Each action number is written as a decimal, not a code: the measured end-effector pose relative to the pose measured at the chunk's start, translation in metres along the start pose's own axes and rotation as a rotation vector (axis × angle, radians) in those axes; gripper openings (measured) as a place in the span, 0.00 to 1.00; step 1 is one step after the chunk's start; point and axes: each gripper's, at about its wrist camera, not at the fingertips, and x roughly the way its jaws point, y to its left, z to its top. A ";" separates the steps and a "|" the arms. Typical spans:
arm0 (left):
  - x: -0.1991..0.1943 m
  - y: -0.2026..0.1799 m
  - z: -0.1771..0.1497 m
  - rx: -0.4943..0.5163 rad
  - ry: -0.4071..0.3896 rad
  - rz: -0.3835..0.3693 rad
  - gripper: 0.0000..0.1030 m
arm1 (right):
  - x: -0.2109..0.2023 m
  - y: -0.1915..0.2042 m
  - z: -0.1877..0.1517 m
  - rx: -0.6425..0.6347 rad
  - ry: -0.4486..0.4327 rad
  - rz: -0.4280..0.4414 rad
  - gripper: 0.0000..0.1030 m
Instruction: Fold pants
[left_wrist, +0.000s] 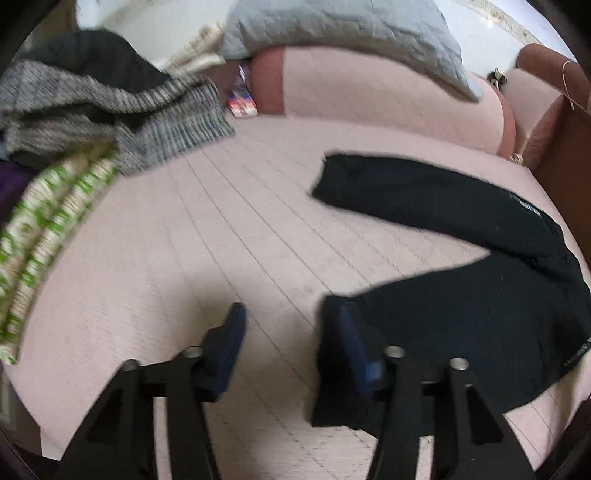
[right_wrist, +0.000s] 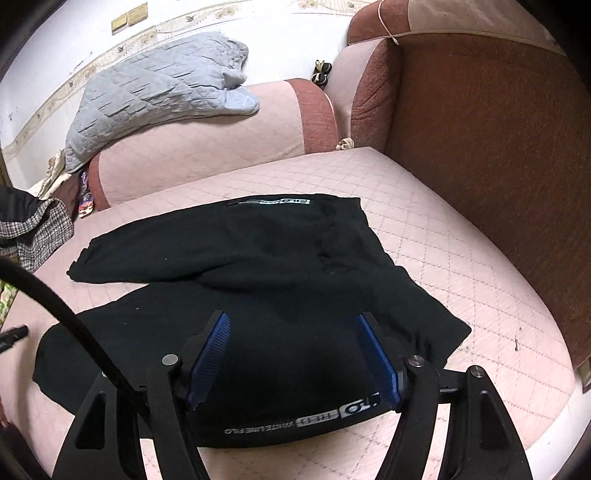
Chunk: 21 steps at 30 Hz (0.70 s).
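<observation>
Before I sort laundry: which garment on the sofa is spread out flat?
The black pants, alone mid-seat; the grey knit and green-patterned cloth lie heaped aside.

You are working over a pink quilted sofa seat (right_wrist: 424, 229) stitched in a diamond pattern. Directly on it lie the black pants with white lettering on the waistband (right_wrist: 258, 258), spread flat, one leg (left_wrist: 406, 188) reaching toward the back cushion and angled apart from the other. At the seat's left end sits a heap: a grey-and-white tweed-like knit garment (left_wrist: 122, 122) and a green-and-cream patterned cloth (left_wrist: 48, 221). A pale grey quilted cover (right_wrist: 159, 88) rests on the rounded backrest
</observation>
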 end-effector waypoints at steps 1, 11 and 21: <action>-0.004 -0.001 0.004 0.011 -0.023 0.015 0.63 | 0.002 -0.001 0.001 0.004 0.002 0.000 0.73; 0.027 -0.017 0.062 -0.019 -0.009 -0.120 0.74 | 0.008 -0.019 0.056 0.160 -0.177 0.005 0.73; 0.085 -0.030 0.107 -0.203 0.040 -0.229 0.74 | 0.034 -0.053 0.130 0.537 -0.283 0.472 0.44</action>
